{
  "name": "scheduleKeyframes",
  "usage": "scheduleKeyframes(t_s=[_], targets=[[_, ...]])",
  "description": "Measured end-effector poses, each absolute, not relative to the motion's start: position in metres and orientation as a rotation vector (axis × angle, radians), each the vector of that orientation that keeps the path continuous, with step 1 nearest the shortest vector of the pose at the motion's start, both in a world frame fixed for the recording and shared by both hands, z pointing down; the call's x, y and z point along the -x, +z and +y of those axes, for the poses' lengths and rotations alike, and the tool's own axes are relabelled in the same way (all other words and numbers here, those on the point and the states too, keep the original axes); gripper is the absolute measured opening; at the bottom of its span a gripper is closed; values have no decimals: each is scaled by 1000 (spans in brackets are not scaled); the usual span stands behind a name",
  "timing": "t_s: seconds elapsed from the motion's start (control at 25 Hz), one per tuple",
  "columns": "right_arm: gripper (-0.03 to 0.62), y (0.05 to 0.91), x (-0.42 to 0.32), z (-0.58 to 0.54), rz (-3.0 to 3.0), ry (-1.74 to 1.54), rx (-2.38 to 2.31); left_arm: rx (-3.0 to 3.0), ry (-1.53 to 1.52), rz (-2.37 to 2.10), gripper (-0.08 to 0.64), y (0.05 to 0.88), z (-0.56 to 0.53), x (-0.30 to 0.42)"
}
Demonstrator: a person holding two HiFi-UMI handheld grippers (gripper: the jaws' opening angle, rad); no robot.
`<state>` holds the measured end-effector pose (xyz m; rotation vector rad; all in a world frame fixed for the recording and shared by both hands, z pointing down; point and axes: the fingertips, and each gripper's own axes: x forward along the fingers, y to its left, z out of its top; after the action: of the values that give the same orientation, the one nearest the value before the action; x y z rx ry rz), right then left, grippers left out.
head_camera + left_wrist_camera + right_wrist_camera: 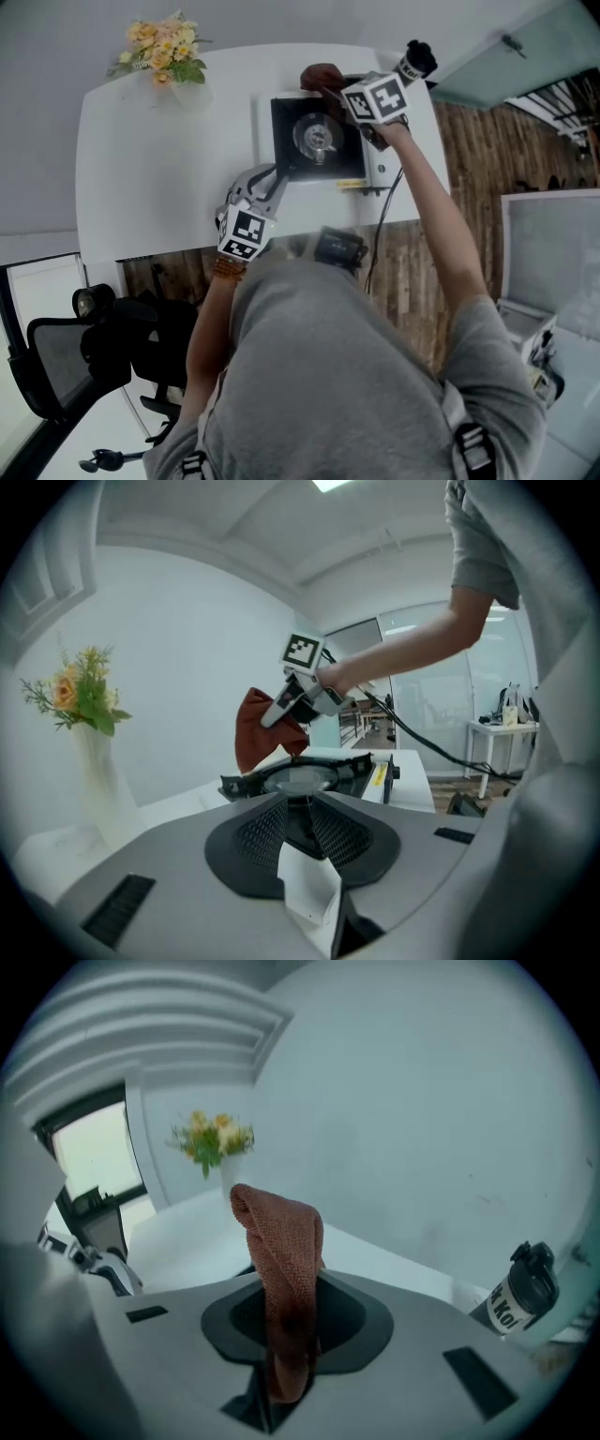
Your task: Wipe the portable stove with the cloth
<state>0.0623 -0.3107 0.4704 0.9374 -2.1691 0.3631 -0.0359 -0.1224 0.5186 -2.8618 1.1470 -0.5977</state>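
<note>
The black portable stove [314,139] sits on the white table [159,169], its round burner in the middle. My right gripper [361,112] hovers over the stove's far right side, shut on a reddish-brown cloth [319,77] that hangs above the back edge. In the right gripper view the cloth [281,1251] stands folded up out of the jaws of the right gripper [284,1330]. My left gripper [269,178] reaches the stove's near left corner. In the left gripper view the left gripper [300,803] has its jaws closed together at the rim of the stove [305,778].
A vase of yellow flowers [164,52] stands at the table's far left. A black-capped bottle [415,61] is at the far right, beside the stove. A cable [382,220] hangs off the front edge. An office chair [84,347] stands at the lower left.
</note>
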Motion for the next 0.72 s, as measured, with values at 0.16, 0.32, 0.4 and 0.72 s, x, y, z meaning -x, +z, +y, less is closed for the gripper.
scheduleKeyframes(t_s=[0.16,0.32,0.4,0.72], targets=[[83,407,-74,-275,-2495,379,-1025,2902,-371,1167,106,477,-121,37],[83,371,-87,-225,-2652,199,-1138,2855,-199,1252,98,439,-123,45],[83,368,-88,-201,-2668,119,-1192,2818,-165,1304,94,429,-122,50],[83,393,-75,-122,-2610,-102,-1310,2727,-158,1387,67,425,-123,59]])
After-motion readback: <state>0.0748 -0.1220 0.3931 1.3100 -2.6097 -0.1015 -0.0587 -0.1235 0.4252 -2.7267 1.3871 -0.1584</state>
